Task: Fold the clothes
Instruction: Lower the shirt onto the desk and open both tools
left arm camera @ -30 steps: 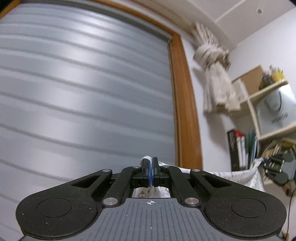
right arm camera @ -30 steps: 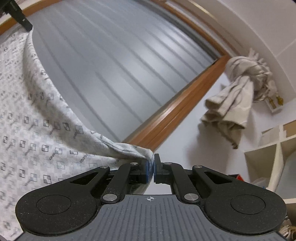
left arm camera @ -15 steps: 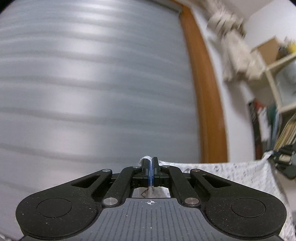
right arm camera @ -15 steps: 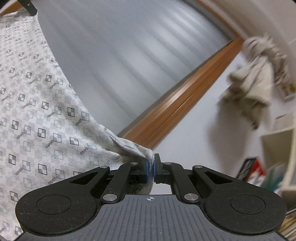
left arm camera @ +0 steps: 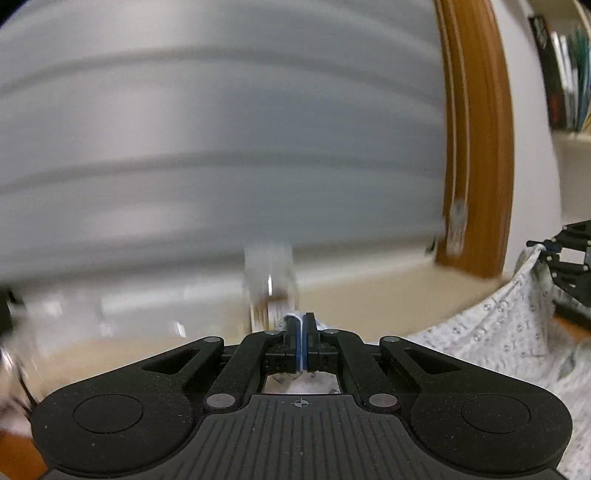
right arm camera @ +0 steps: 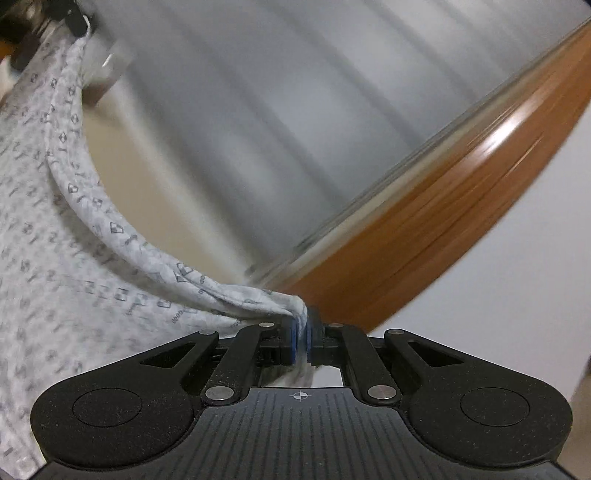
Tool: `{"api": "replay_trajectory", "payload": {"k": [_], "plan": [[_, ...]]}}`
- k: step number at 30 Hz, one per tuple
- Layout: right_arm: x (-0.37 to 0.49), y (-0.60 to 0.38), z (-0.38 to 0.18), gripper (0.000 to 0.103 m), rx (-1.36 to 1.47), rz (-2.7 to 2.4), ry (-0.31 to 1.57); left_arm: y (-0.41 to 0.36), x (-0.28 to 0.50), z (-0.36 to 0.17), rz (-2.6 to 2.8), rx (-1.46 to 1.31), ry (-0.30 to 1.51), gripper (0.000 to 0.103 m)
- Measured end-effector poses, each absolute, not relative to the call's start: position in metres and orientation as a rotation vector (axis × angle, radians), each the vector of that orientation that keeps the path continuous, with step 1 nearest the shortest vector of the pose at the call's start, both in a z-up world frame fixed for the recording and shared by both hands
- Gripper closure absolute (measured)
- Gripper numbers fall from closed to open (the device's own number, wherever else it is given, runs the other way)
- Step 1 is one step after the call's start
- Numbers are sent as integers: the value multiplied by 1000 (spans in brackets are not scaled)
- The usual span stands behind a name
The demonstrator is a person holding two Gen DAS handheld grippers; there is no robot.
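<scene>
A white garment [right arm camera: 44, 229] with a small grey checked print hangs stretched between my two grippers. My right gripper [right arm camera: 302, 325] is shut on one bunched corner of it. My left gripper [left arm camera: 302, 325] is shut on another corner, with a thin white edge showing between the blue pads. In the left wrist view the cloth [left arm camera: 509, 325] sags at the right, up to the other gripper [left arm camera: 554, 247]. In the right wrist view the left gripper [right arm camera: 79, 22] appears at the top left, holding the far corner. Both views are blurred by motion.
A grey ribbed shutter [left arm camera: 221, 129] fills the background, framed by wooden trim [left arm camera: 476, 129]. A beige surface [left arm camera: 351, 295] lies below it, with a blurred small container [left arm camera: 269, 284]. Books on a shelf [left arm camera: 565, 74] stand at the upper right.
Both grippers have tilted and dropped downward with the garment: the knotted curtain and shelves slid out of view, and the beige surface has come into view. The cloth now sags more between them.
</scene>
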State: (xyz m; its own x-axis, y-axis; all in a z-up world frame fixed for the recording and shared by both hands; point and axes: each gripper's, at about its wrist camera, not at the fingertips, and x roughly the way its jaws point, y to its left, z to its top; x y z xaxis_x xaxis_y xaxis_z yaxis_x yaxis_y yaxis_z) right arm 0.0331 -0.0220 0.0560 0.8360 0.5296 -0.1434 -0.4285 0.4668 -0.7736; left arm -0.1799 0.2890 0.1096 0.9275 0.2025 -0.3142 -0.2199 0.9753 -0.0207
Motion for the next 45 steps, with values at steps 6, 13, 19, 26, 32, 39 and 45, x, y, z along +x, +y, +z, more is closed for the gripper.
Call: {"api": "replay_trajectory", "payload": {"k": [6,13,19,26,32,39,45], "plan": [[55,-14,9,59,-930,659,184,294,-158,71,267,-99,432,82],[64,-60,25,48,-592,789,375,289,-177,61,324,-109,428,44],[53,-97,17,49,-436,875,389,245,-183,58,185,-92,424,28],[33,-110,-9,56,-388,965,429,194,-154,23,32,-38,550,26],[42,-110,-23,54,-413,938,493,199,-142,14,10,-69,632,26],[57,-119,-28,50,-321,960,567,192,-146,12,17,-27,661,26],[50,-134,-32,49,-318,978,573,184,-165,12,7,-21,663,25]]}}
